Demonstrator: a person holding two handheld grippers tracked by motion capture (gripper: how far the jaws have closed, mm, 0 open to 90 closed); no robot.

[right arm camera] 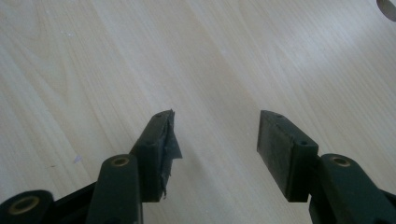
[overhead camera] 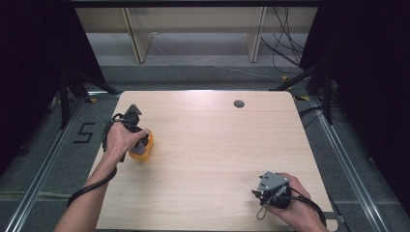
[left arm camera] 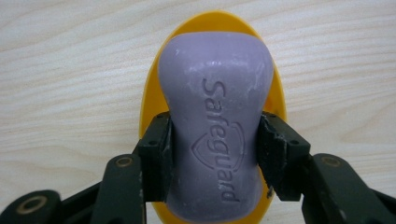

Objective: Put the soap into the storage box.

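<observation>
Purple soap [overhead camera: 139,148] sits in an orange dish [overhead camera: 148,146] under the left gripper [overhead camera: 137,137] in the high view; the right gripper [overhead camera: 271,189] rests near the table [overhead camera: 212,145] edge, hand curled around it. Left gripper view: both pads [left arm camera: 159,149] clamp the soap's [left arm camera: 215,121] waist above the dish [left arm camera: 148,109]; the slick bar could squirt forward if squeezed harder. Right gripper view: the right gripper [right arm camera: 215,135] gapes, holding nothing.

Matt waxy soap bar [left arm camera: 215,121], glossy plastic dish [left arm camera: 152,93], pale wood table [overhead camera: 217,145]

"Safeguard" on purple soap bar [left arm camera: 215,126]
</observation>
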